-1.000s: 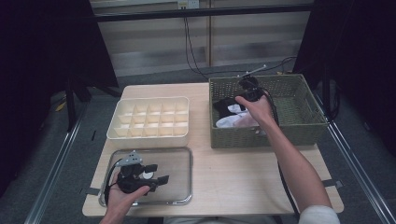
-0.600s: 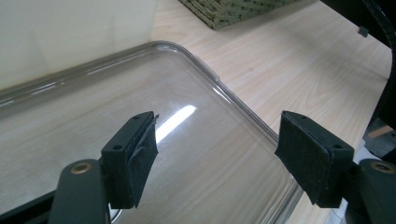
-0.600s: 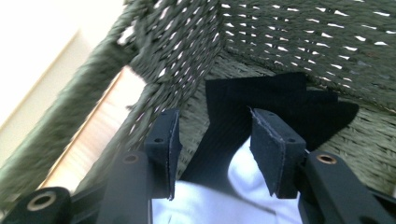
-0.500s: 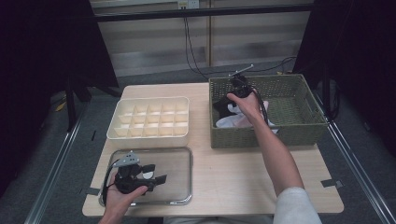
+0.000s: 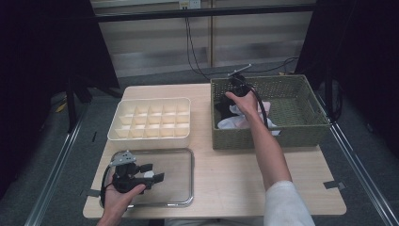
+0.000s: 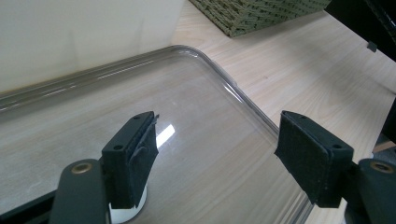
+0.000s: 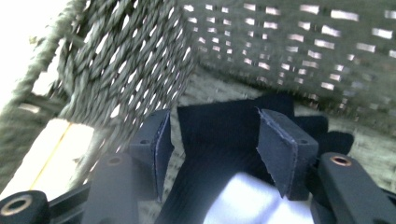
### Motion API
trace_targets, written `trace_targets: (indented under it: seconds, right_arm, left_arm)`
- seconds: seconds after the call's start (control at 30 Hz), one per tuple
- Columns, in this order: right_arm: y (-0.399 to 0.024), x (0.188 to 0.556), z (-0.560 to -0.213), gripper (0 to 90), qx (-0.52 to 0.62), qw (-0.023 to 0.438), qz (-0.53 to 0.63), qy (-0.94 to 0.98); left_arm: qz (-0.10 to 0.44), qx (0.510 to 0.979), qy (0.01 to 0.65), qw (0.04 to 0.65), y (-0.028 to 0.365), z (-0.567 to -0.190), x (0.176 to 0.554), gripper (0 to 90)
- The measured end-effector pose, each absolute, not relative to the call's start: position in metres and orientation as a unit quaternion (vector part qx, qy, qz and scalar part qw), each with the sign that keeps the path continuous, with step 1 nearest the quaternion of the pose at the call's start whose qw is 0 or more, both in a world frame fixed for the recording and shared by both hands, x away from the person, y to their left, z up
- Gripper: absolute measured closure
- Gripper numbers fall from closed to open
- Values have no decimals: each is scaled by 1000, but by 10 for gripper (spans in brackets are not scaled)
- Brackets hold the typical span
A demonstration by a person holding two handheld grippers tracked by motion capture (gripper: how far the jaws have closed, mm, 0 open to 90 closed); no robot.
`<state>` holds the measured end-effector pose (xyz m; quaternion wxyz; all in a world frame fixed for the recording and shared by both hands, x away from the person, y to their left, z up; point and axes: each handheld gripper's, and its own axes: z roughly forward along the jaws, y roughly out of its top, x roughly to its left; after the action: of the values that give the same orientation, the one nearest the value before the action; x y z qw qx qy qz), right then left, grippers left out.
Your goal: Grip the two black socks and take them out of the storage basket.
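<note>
A woven green basket stands at the table's back right and holds a black cloth and a white cloth. My right gripper reaches down into the basket's left end. In the right gripper view its jaws have just been opening. The black cloth lies between them, with no pad pressing on it, and the white cloth sits below. My left gripper hovers open over a clear tray at the front left. Nothing is between its pads.
A cream divided box sits behind the tray, left of the basket. The basket's woven wall stands close ahead of the right gripper. Bare wooden tabletop lies between the tray and the right forearm.
My right hand has moved left and down, deeper into the basket's left end. My left gripper has stayed over the tray.
</note>
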<state>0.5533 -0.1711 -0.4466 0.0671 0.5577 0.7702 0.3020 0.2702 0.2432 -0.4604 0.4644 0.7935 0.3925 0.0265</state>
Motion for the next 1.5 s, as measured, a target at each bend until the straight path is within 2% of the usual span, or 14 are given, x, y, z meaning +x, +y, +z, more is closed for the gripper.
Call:
trace_targets:
  seconds: [0.2,0.53,0.67,0.83,1.5]
  right_arm:
    - [-166,560,-458,445,559,63,278,779]
    - [-159,559,-472,537,556,44,220,801]
    - [-154,558,-474,645,545,56,195,814]
    - [-156,557,-470,801,551,47,203,808]
    - [-185,536,-432,819,554,45,359,750]
  left_arm:
    - [32,787,397,472,247,-460,270,289]
    - [31,788,396,470,247,-462,270,289]
    - [34,789,397,467,248,-463,271,289]
    - [35,791,398,464,247,-463,271,289]
    - [36,793,395,461,244,-464,271,287]
